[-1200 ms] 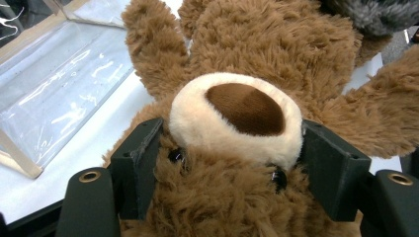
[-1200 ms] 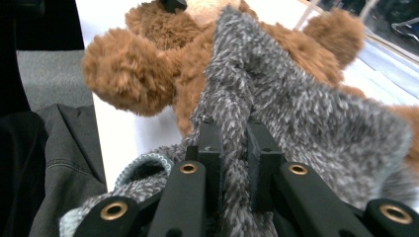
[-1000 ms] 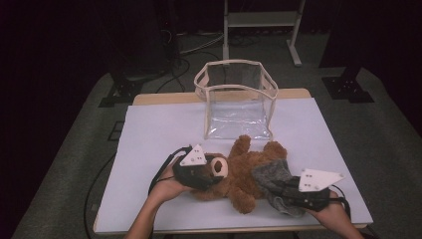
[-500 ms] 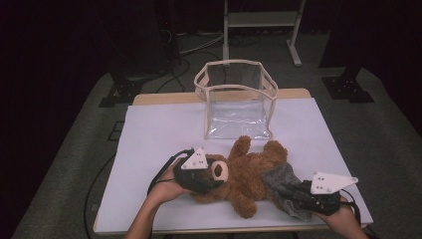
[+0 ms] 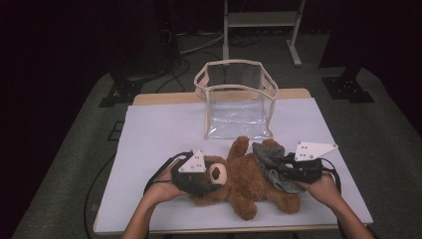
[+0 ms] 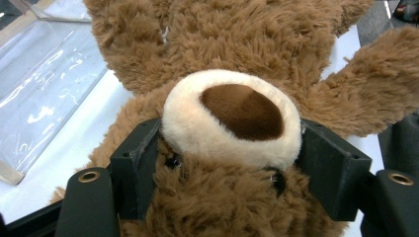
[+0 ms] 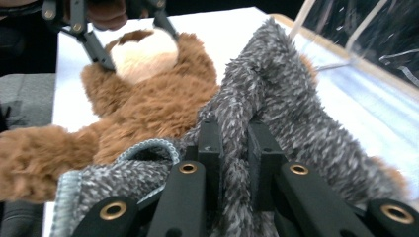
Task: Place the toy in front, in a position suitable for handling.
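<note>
- High view: teddy bear (image 5: pixel 244 181) lies on its back on the white surface (image 5: pixel 164 129), head toward the person's left, just in front of the clear bag (image 5: pixel 234 99) that stands open farther back. The left gripper (image 5: pixel 211 179) sits at the bear's head. The right gripper (image 5: pixel 278 167) holds a grey fuzzy garment (image 5: pixel 271 157) at the bear's legs. Against the earlier pictures, the right hand has carried the garment up and toward the bear's middle; before, the cloth lay lower, near the front edge. The bear and the left hand have kept their place. I judge the dressing is still at the step of working the garment along the legs.
- Left gripper view: the fingers (image 6: pixel 133 173) stand either side of the bear's cream muzzle (image 6: pixel 232 118), pressing into the plush and pinning the head. They have just been opening a little, yet the head is still between them and the grip looks kept. The bag's clear wall lies at the upper left.
- Right gripper view: the fingers (image 7: pixel 210 148) are clenched tight on a fold of the grey garment (image 7: pixel 276 98), which rises in a ridge above them; its hemmed edge (image 7: pixel 148 148) drapes over the brown leg. Farther off, the other gripper holds the muzzle.
</note>
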### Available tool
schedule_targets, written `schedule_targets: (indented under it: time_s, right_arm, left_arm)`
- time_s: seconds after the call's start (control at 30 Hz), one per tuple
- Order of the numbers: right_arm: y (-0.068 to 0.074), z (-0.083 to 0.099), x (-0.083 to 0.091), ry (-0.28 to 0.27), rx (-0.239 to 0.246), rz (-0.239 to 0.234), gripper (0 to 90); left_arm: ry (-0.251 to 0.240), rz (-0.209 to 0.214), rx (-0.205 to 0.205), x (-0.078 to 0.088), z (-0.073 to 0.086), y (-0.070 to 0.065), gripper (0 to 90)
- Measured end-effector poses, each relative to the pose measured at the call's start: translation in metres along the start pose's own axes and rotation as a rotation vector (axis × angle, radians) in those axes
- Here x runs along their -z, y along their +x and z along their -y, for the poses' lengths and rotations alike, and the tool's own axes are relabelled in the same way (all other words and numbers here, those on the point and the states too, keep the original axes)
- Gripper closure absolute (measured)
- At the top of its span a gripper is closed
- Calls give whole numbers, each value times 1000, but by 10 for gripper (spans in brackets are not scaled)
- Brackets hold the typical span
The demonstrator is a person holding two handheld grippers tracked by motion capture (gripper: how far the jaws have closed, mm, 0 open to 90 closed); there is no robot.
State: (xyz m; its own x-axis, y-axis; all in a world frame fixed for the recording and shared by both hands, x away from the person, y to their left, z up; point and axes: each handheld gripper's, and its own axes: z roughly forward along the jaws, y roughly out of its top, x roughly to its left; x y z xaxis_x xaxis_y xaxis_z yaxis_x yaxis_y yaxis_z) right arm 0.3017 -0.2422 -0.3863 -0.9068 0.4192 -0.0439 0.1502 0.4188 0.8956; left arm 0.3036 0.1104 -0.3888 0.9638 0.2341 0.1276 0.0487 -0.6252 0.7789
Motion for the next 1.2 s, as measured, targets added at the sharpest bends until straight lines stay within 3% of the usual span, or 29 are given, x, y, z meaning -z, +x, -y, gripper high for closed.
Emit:
schedule_targets:
  time_s: [0.13,0.27,0.4,0.43,0.6,0.63,0.73,0.77,0.9,1.07,1.2]
  right_arm:
    - [12,9,2,-16,-21,-17,785]
    - [31,13,7,-30,-13,-25,785]
    - [36,13,9,-28,-3,-28,785]
    - [35,9,13,-31,-4,-48,786]
    - [28,-8,15,-45,21,-39,786]
    - [24,-22,9,-43,42,-41,785]
    - [19,-30,0,-29,58,-45,784]
    - [16,-33,-9,7,70,-41,785]
    - [8,-20,-10,37,56,-20,785]
    - [-10,12,14,67,-14,57,784]
    - [-13,19,30,59,-42,76,783]
  left_arm:
    - [-2,2,-18,4,-6,-2,265]
    - [-3,37,-44,4,-12,-7,267]
    - [-12,59,-40,3,-13,-7,303]
    - [-10,78,-30,2,-10,-7,316]
    - [-2,80,-26,0,-10,-8,346]
    - [6,80,-37,0,-10,-10,347]
    - [15,82,-49,0,-10,-12,348]
    - [15,80,-50,1,-9,-12,348]
    - [4,81,-48,1,-8,-13,348]
    - [4,75,-48,0,-8,-12,346]
    - [2,81,-51,-1,-9,-12,344]
